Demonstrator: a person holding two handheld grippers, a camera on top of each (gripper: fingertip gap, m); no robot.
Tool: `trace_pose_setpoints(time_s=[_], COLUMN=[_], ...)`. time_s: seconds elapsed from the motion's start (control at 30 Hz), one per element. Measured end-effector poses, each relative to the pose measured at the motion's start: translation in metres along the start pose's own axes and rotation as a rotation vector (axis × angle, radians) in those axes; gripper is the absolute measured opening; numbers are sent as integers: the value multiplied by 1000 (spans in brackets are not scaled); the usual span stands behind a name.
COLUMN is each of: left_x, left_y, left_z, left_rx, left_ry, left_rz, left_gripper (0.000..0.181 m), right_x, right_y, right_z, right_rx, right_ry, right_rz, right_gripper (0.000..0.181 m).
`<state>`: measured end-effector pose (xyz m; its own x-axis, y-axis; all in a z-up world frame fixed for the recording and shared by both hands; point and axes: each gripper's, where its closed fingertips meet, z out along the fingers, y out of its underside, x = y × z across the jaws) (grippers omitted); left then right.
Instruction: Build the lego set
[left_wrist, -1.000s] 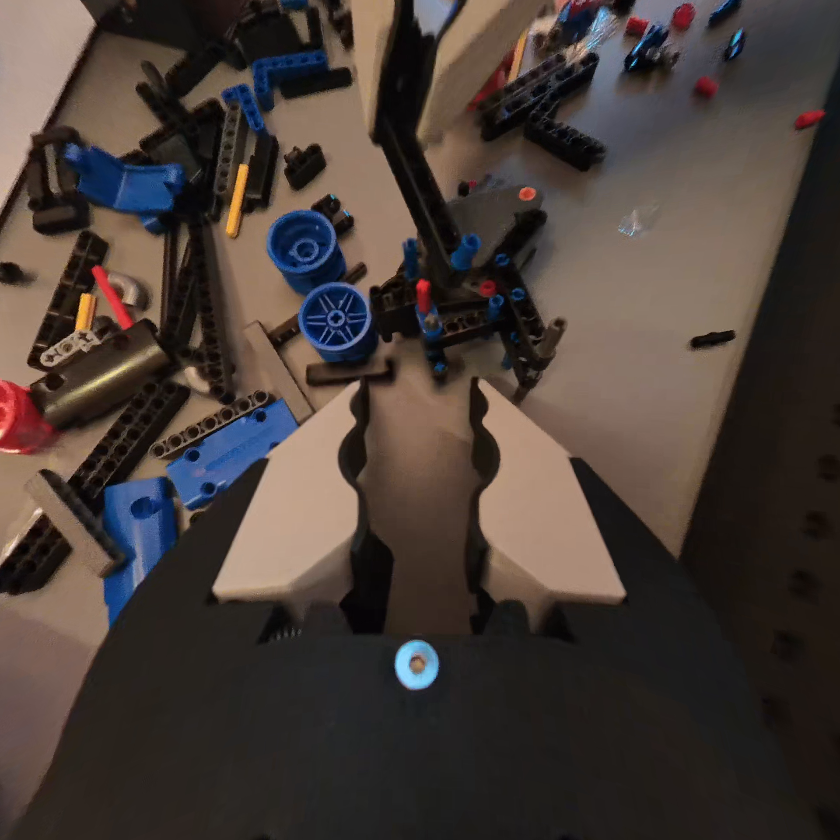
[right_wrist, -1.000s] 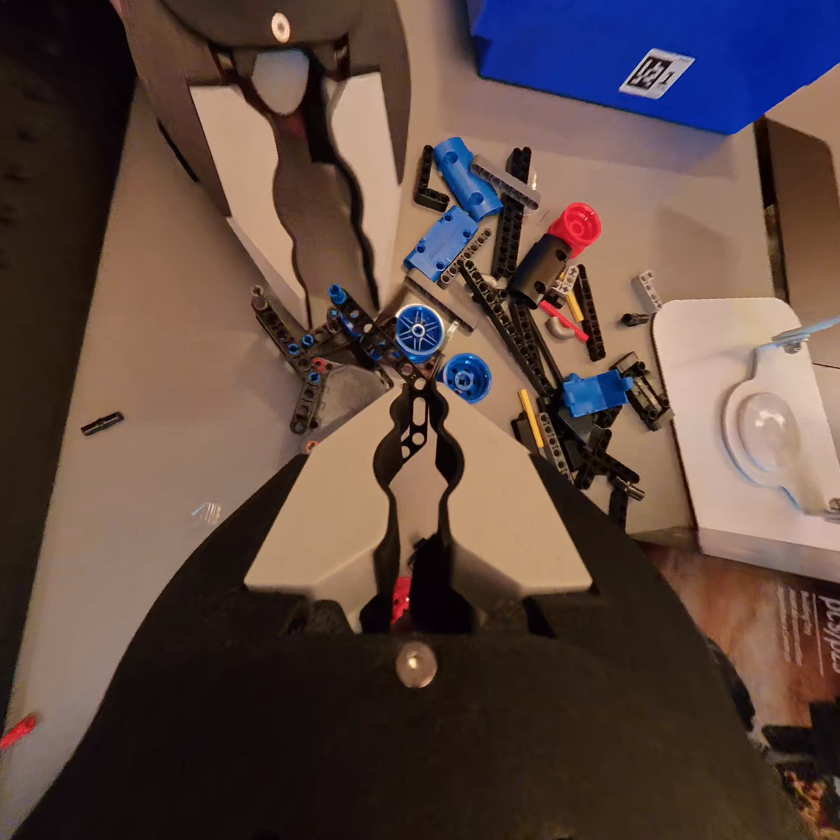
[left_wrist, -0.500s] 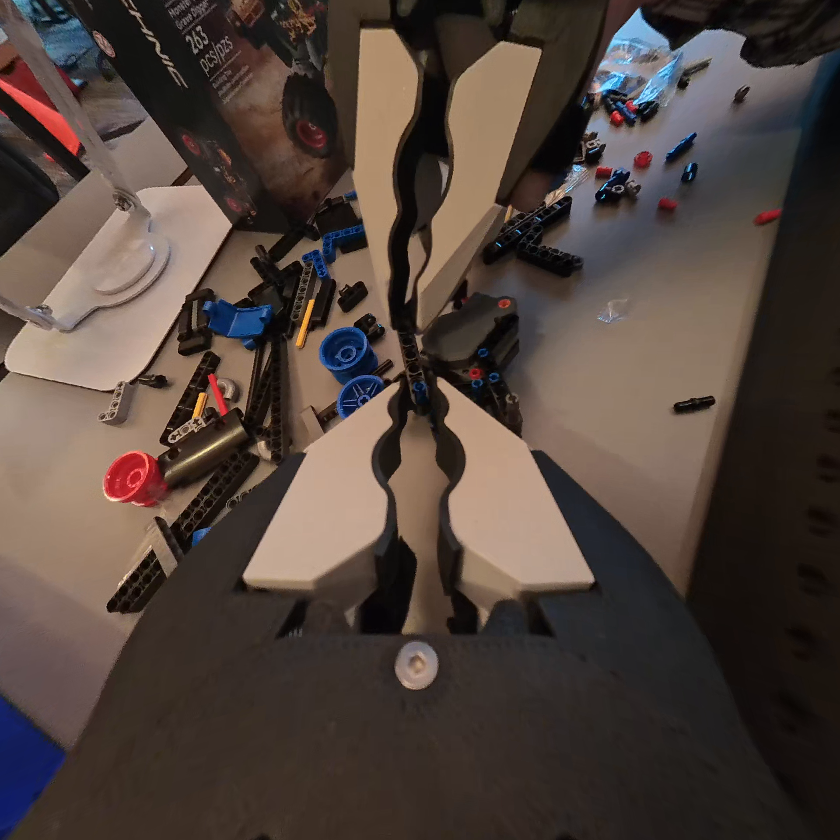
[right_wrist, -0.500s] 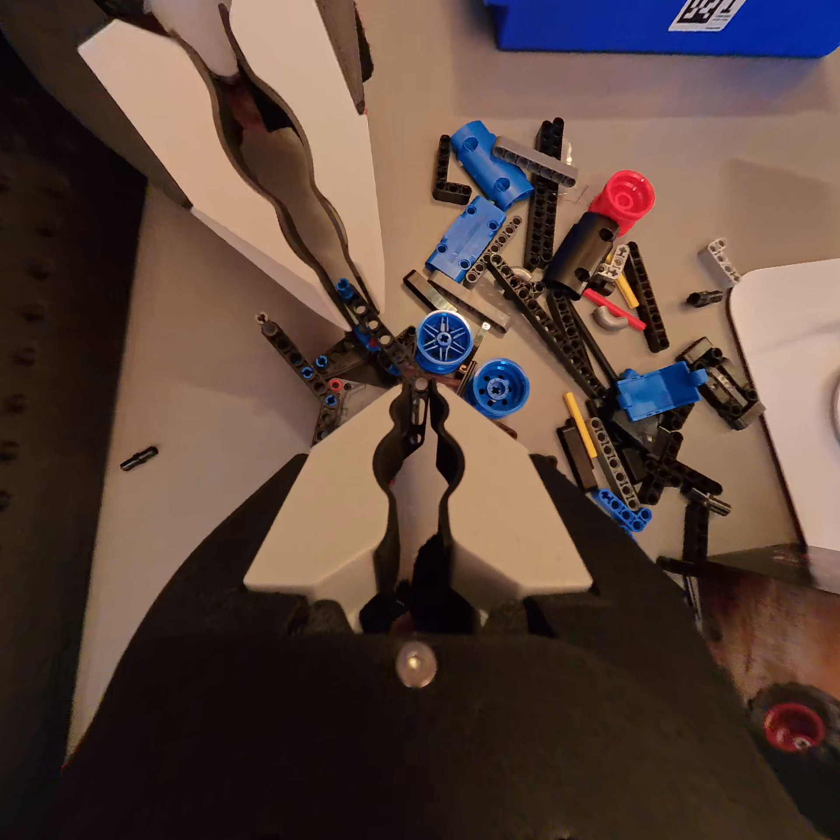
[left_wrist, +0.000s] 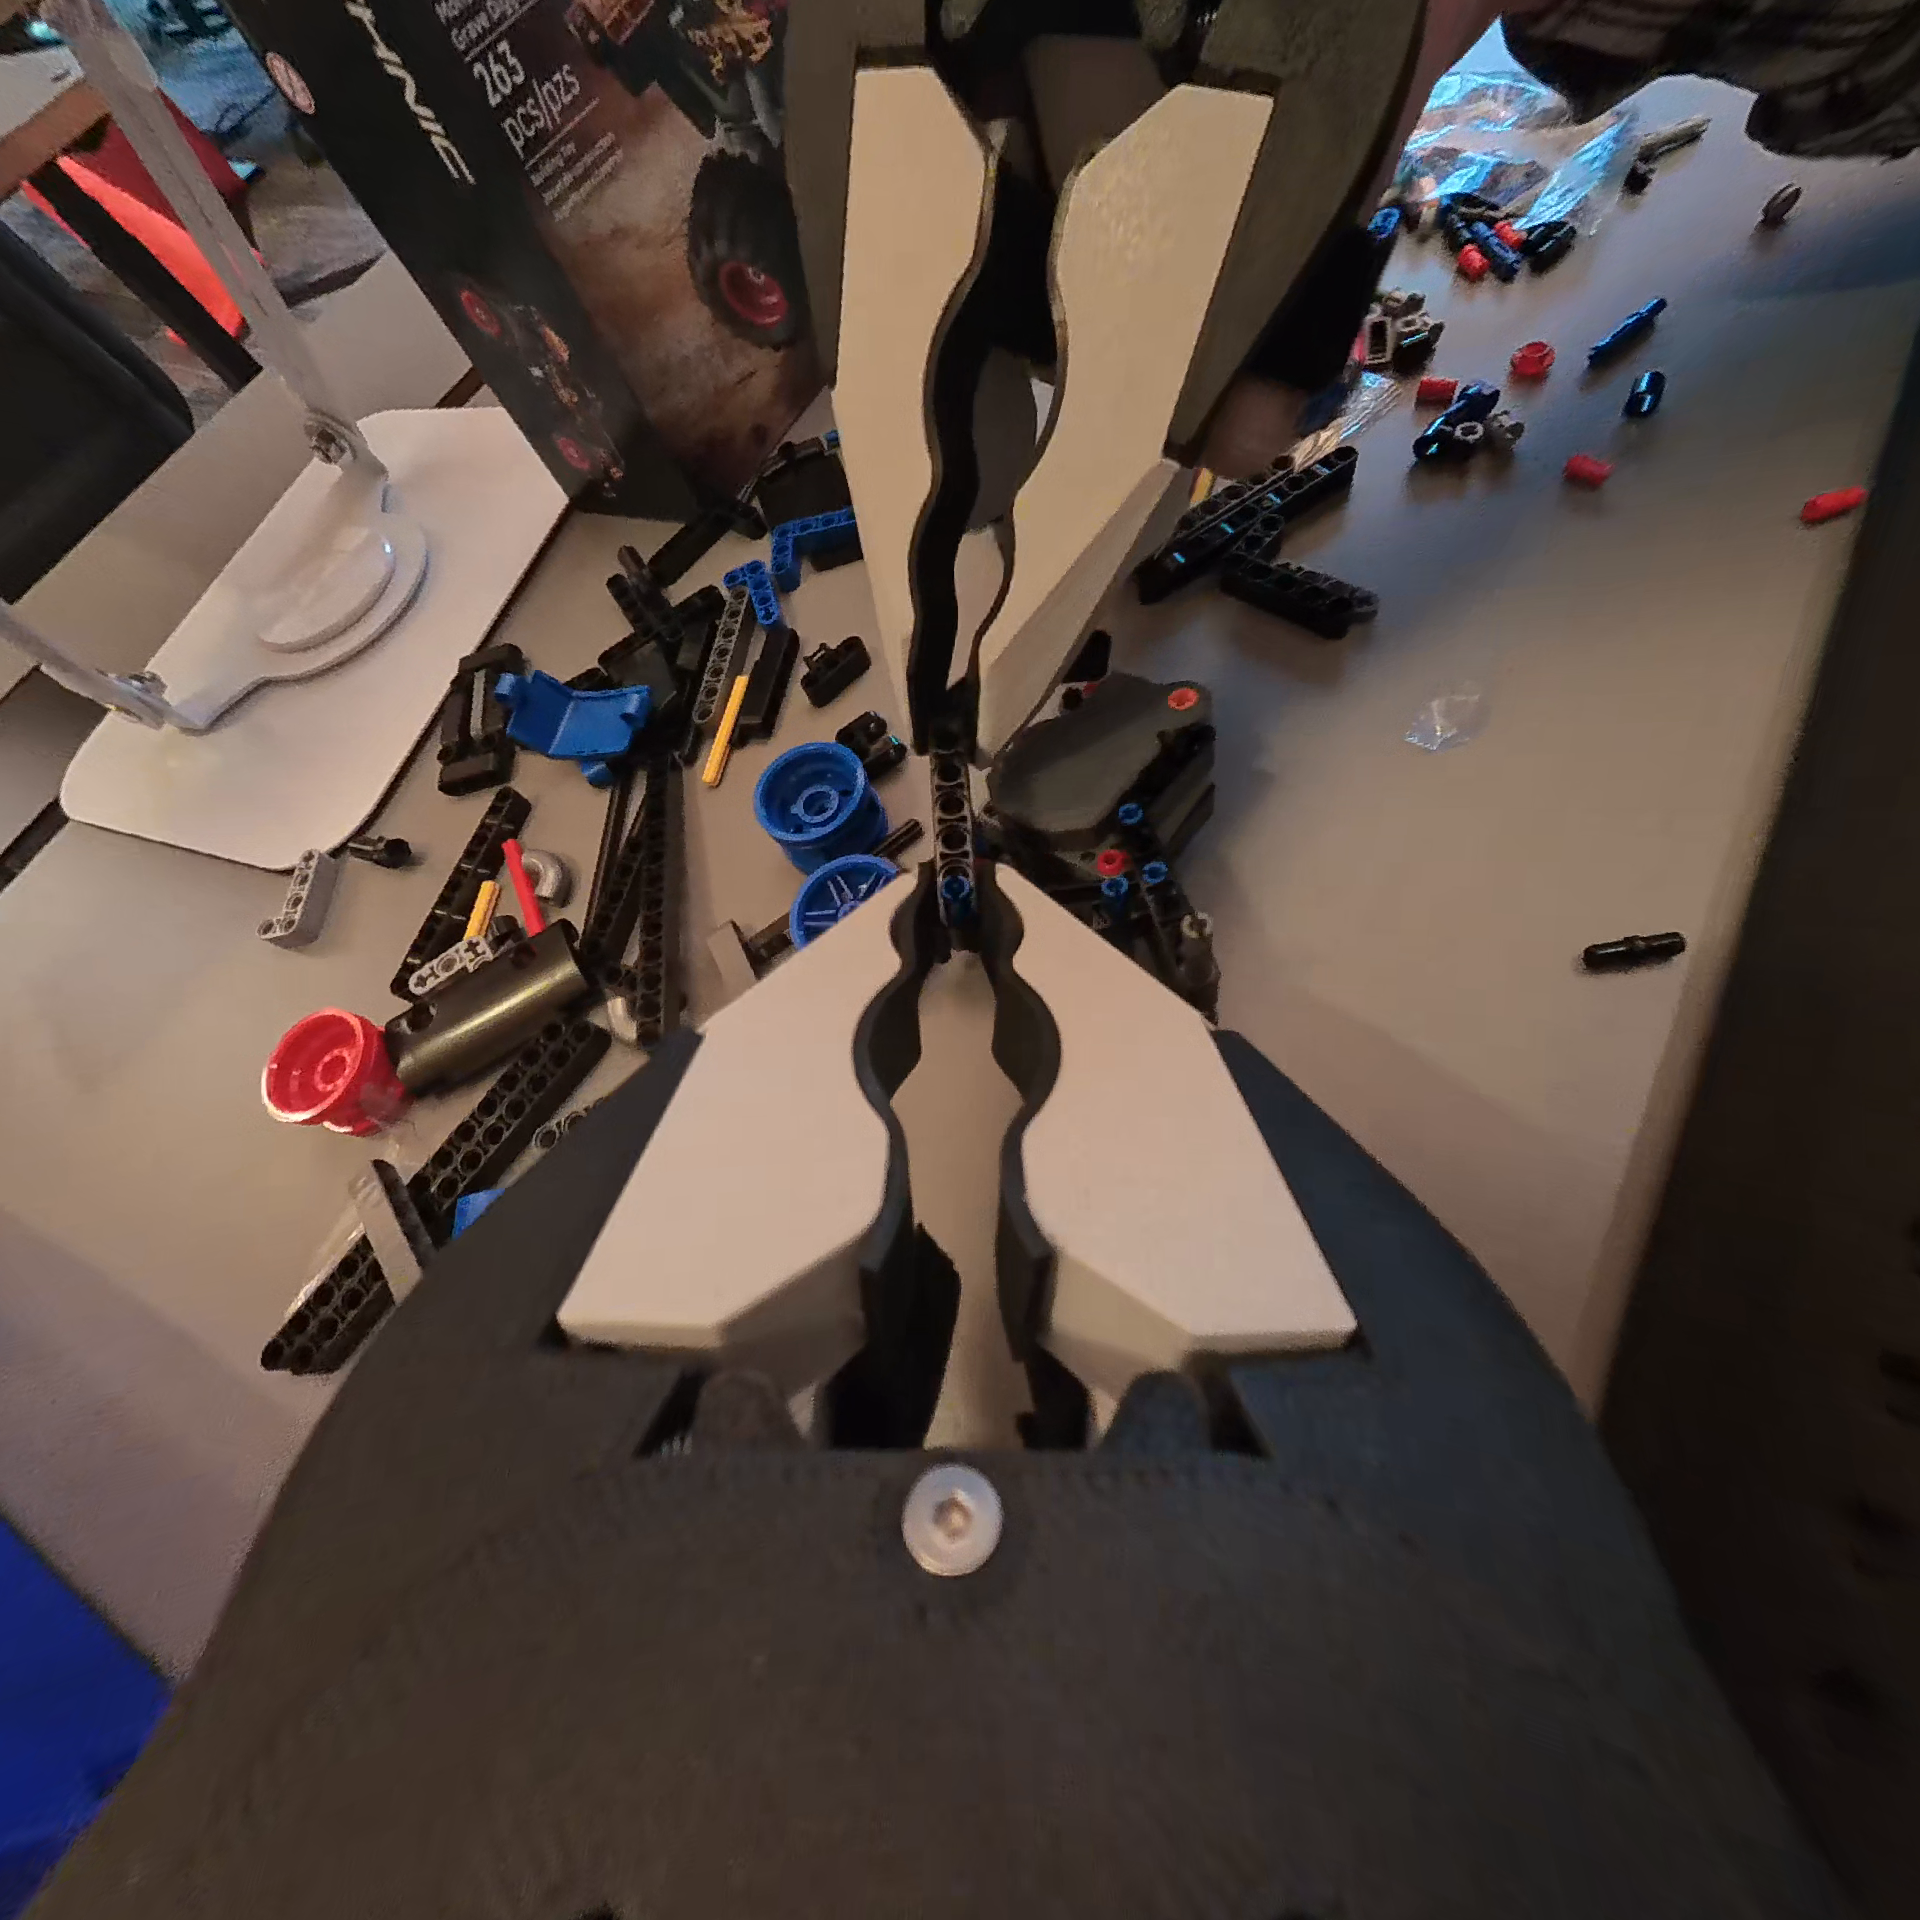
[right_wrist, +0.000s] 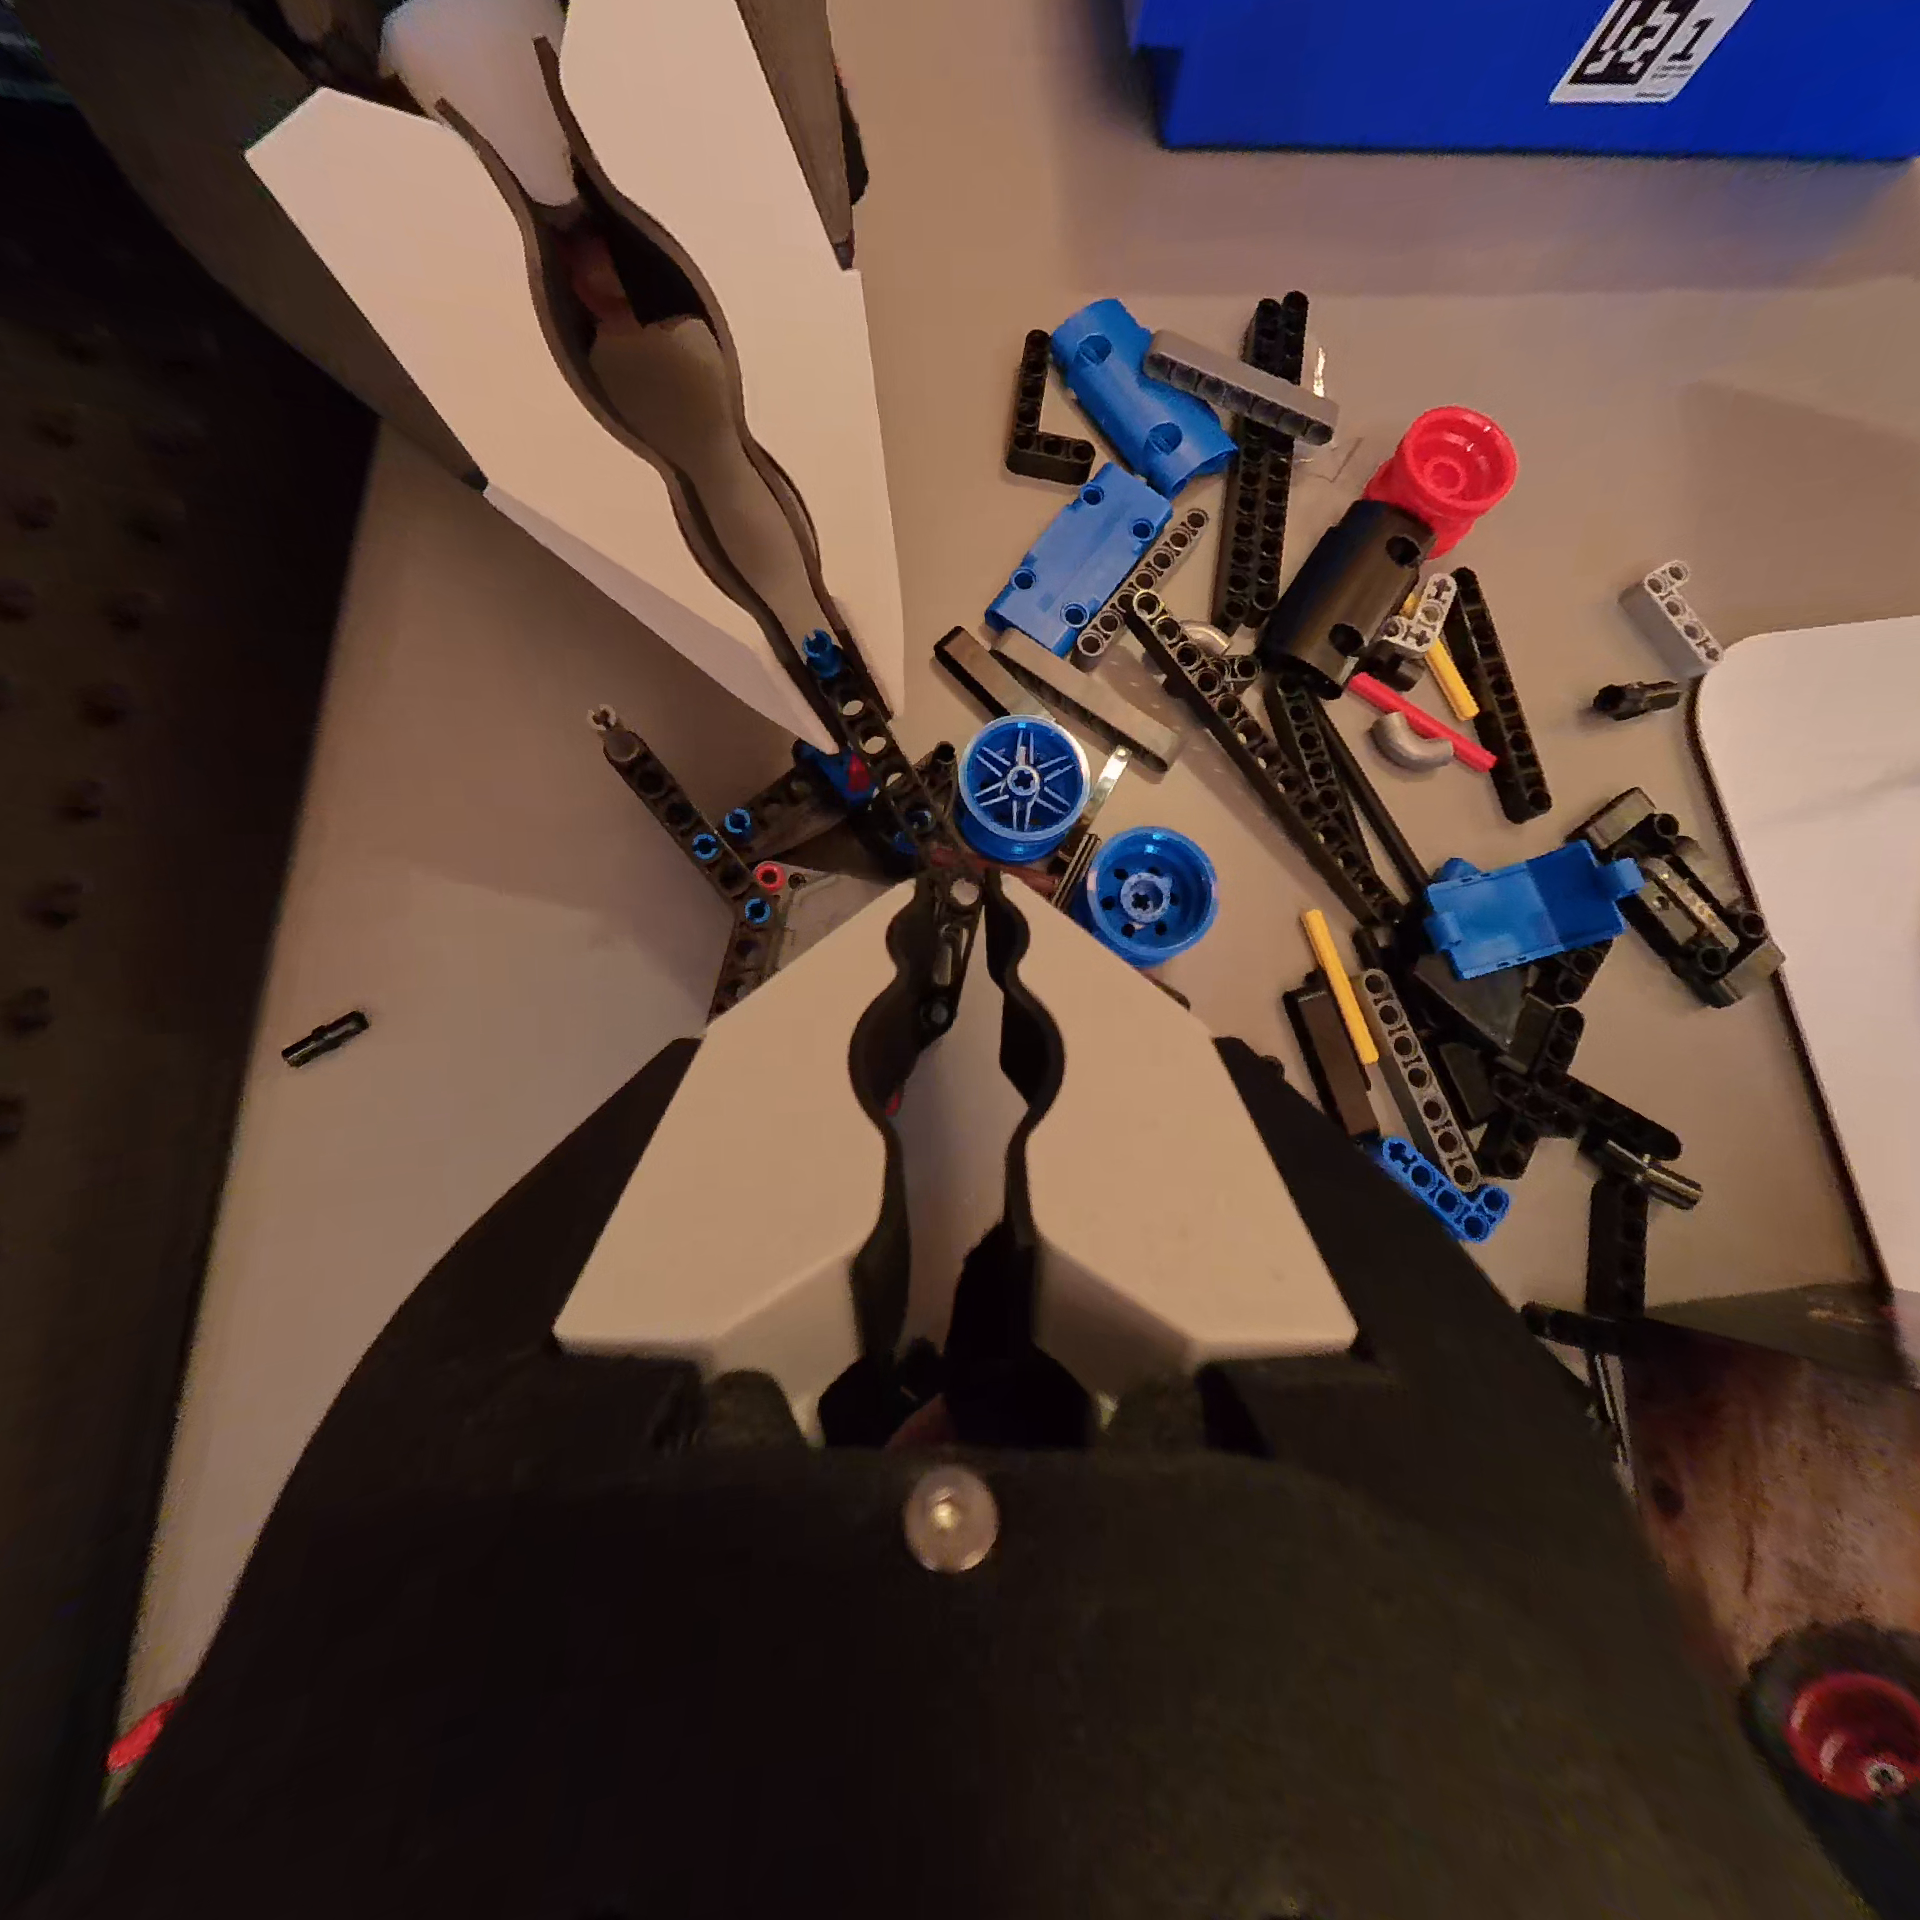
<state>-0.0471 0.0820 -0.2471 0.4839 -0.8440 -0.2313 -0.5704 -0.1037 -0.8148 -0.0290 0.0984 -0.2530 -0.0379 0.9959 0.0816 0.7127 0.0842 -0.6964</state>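
A black holed beam (left_wrist: 951, 810) with a blue pin at its near end spans between my two grippers. My left gripper (left_wrist: 954, 925) is shut on the pin end. My right gripper (left_wrist: 945, 717) comes down from the top of this view and is shut on the far end. In the right wrist view my right gripper (right_wrist: 954, 899) pinches the beam (right_wrist: 873, 727), and the left gripper (right_wrist: 847, 717) clamps its other end from the upper left. Just beneath lies a part-built black frame (left_wrist: 1101, 769) with blue and red pins and a dark grey panel, also seen in the right wrist view (right_wrist: 727, 852). I cannot tell whether the beam is joined to it.
Two blue wheels (left_wrist: 821, 805) (left_wrist: 836, 899) lie left of the beam, among loose black beams and blue panels. There is also a red wheel (left_wrist: 327, 1070), the set's box (left_wrist: 582, 208), a white stand base (left_wrist: 312, 623), a loose black pin (left_wrist: 1631, 951), small parts (left_wrist: 1475, 405) and a blue box (right_wrist: 1507, 73). Both grippers' tips are close together, under 4 cm apart. Both grippers' tips are roughly 15 cm from the red wheel (left_wrist: 327, 1070). Seen from the right wrist view (right_wrist: 1442, 457) as well.
My left gripper was wide open a second ago and has shut on the pin end of the beam. My right gripper kept its hold throughout.
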Motion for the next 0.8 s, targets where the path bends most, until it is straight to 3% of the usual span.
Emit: trace_pose_setpoints(time_s=[0.8], left_x=[-2], left_y=[7], left_z=[-5], left_rx=[9], left_ry=[-96], left_rz=[-83], left_gripper=[5], right_x=[1], right_y=[-5], right_z=[10], right_rx=[-115], right_ry=[-123], right_rz=[-83], right_gripper=[6])
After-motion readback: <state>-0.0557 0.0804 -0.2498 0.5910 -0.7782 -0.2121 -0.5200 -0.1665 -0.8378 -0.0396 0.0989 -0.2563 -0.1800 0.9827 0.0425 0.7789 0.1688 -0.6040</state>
